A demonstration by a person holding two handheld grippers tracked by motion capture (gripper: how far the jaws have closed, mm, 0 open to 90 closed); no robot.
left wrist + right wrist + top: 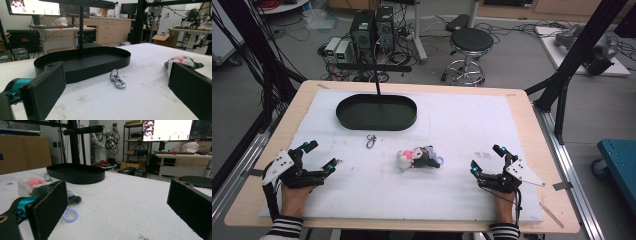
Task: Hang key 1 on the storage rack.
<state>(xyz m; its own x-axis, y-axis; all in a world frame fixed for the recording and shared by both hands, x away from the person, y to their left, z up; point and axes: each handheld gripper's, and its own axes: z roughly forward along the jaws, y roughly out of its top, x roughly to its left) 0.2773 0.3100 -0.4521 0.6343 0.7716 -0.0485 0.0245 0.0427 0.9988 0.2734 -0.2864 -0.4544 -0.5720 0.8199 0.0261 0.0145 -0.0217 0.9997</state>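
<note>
Covering most of a light wooden table point(532, 130) is a white foam sheet point(452, 190), scuffed and speckled with dark marks, and both hand-held grippers rest on its near edge. The room around it is a workshop: grey floor strewn with cables, two computer towers point(373, 27) and a round black stool point(471, 42) beyond the far edge, black metal frame posts at both sides, and a blue cart point(619, 160) to the right. The gripper views show wooden cabinets and a lit monitor point(167, 130) in the background.

On the far left part of the sheet sits a shallow black oval tray point(377, 112), with a thin black post point(377, 82) rising from it to a crossbar. Just in front of the tray lies a small metal clasp point(371, 141), apart from it. Near the middle of the sheet lies a small plush toy point(418, 158), white, pink and dark grey, with a pale lilac loop at its right end.

The left gripper point(323, 156) lies at the sheet's near left, jaws spread wide and holding nothing; in its own view the clasp point(117, 79) and tray point(85, 63) sit between the jaws farther off. The right gripper point(487, 159) lies at the near right, jaws likewise spread and empty, with the toy point(32, 186) partly hidden behind its left jaw. Nothing lies between either gripper and the toy.
</note>
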